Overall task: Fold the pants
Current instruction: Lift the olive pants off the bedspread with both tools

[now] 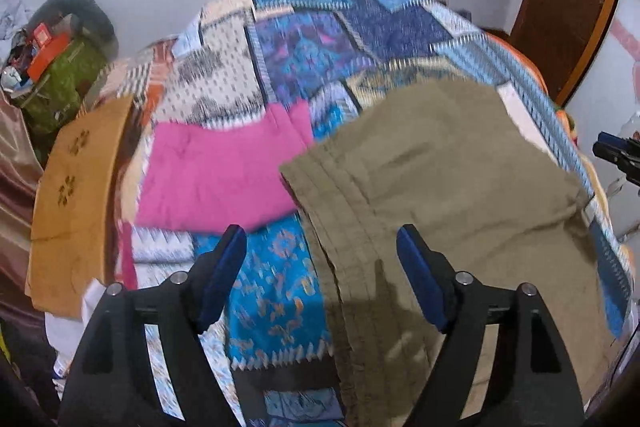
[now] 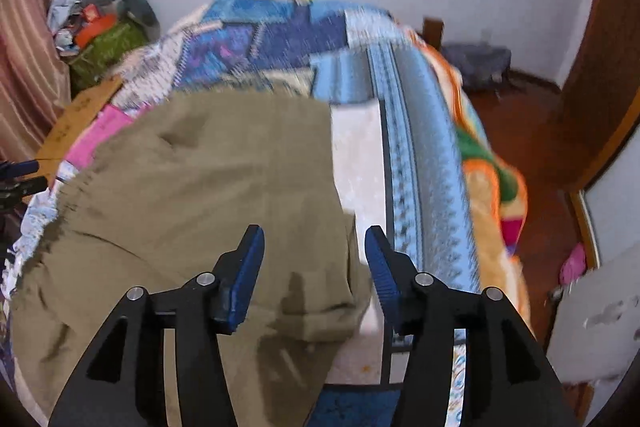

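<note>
On patchwork quilt (image 1: 304, 39), olive pants (image 1: 460, 187) spread flat, elastic waistband edge toward pink garment (image 1: 224, 171), which sits just beside it. Over waistband side, left gripper (image 1: 322, 255) spread wide, blue pads apart, grasping nothing. Over pants' opposite edge, right gripper (image 2: 314, 255) likewise released, one pad above olive cloth, other above pale quilt patch. Mustard embroidered cloth (image 1: 76, 203) at quilt's far left edge. Green bag (image 2: 106, 49) with orange box near wall. Orange blanket (image 2: 488, 163) draped off bed's right side
</note>
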`<move>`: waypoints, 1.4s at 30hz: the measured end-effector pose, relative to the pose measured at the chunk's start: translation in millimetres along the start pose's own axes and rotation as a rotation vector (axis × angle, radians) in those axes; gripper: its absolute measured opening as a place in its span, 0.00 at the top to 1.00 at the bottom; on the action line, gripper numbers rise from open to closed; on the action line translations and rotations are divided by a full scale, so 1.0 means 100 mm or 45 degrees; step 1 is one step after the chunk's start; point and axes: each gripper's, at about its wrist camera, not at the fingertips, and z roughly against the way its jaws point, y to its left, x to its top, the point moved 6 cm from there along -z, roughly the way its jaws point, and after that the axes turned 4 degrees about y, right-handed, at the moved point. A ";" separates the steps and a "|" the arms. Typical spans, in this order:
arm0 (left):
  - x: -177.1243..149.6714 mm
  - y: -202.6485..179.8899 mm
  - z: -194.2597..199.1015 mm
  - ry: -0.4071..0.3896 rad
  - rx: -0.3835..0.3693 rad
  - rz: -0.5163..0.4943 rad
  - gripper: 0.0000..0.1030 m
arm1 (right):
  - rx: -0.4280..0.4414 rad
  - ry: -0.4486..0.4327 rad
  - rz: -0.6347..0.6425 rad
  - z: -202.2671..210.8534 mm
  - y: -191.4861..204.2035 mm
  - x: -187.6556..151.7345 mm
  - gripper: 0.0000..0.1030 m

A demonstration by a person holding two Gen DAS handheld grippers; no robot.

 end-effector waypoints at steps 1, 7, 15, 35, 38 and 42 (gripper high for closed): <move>0.09 0.04 0.02 -0.024 0.017 0.009 0.19 | 0.003 -0.019 0.003 0.04 0.02 0.05 0.51; 0.45 0.14 -0.15 -0.033 0.049 0.031 0.17 | 0.043 -0.104 -0.010 0.00 0.08 0.39 0.50; 0.57 0.15 -0.72 0.063 0.035 0.020 0.17 | -0.011 -0.056 0.014 -0.58 0.04 0.77 0.50; 0.42 0.23 -1.62 0.275 -0.187 0.226 0.28 | 0.095 0.059 -0.073 -1.71 0.02 1.03 0.66; 0.42 0.19 -1.58 0.280 -0.194 0.225 0.40 | 0.052 0.054 -0.078 -1.68 0.00 1.04 0.88; 0.51 0.10 -1.45 0.263 -0.044 0.106 0.51 | -0.040 -0.007 -0.025 -1.56 0.07 1.08 0.89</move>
